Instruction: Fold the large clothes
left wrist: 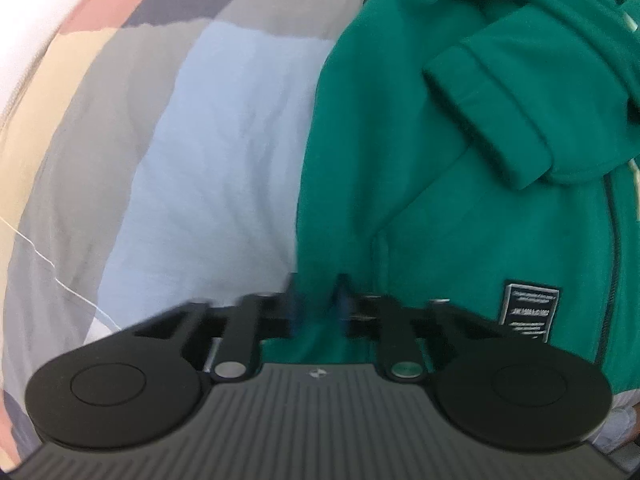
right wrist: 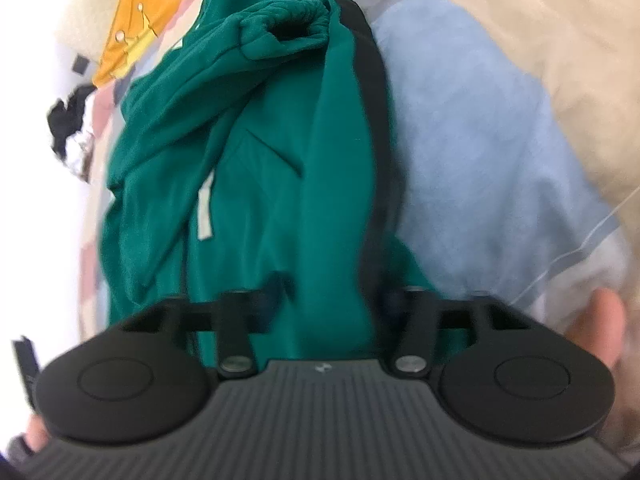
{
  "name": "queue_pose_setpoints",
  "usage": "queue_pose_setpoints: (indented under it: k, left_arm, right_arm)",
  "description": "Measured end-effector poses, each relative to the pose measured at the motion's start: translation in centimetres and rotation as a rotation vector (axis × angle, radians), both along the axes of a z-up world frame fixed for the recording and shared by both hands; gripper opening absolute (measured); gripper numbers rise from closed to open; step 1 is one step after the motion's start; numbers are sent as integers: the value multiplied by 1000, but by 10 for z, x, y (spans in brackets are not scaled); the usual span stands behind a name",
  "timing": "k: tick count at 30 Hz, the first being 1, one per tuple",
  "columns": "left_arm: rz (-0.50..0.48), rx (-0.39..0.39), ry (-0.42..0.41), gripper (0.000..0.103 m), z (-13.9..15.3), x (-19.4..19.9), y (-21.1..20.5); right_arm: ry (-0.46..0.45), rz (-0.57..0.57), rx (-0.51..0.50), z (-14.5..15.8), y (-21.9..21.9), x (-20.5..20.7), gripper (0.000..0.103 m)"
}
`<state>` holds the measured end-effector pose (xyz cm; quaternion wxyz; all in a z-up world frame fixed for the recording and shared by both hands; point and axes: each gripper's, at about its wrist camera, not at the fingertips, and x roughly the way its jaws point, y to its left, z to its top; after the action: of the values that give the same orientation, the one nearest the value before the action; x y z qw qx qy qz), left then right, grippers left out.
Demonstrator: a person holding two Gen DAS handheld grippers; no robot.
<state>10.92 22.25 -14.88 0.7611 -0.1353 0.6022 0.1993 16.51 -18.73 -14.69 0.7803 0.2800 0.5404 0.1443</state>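
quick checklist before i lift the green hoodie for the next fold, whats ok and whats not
1. Left gripper closed on the green hoodie edge: ok; fabric sits between the fingers, though blurred.
2. Right gripper pinching the hoodie: cannot tell; cloth lies between the fingers, contact unclear.
3. Sleeve cuff folded in over the body: ok.
4. Other sleeve, cuff bunched on top: not ok, still rumpled.
5. Patchwork bedspread beside the hoodie free for laying it down: ok.

left gripper [left wrist: 316, 300]: black, ribbed housing | round discs | silver screws
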Motion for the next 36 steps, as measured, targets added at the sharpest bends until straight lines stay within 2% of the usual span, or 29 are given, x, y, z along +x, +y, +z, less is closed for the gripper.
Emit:
queue_pose_setpoints:
  k: [2,5,9,12,16,21,28,33,36]
  left_arm:
    - [35,-16,-55,7,8,-6,2]
    - [169,-114,-195,7,23,-24,20]
    - [311,-288,-337,7,43,-49,46]
    - [341,-385,-430,6,66,-59,54]
    - [353,-488,-537,6,93,-66,60]
    - [338,-545,-641,6,137,-78,64]
    - [266,-631,-763,6,199,-129,69]
    - [200,-690,-811,6,213,-175,55]
    - [210,-728,-804,6,208,-210,43]
  right_arm:
    - [-14,-9,7,5,-4,-1,22]
    - [-16,-58,45,11,-19,1,14]
    - [-43,-113,162,25,-39,0,13]
    - [-105,-129,221,47,-49,-2,12]
    - [-194,-145,272,84,-62,-5,12]
    - [-295,-140,316,130,-75,-11,12]
    - [-412,-134,373,175,-105,-40,12]
    - [-475,-119,383,192,-130,-84,12]
    - [-486,-113,382,192,-146,-115,12]
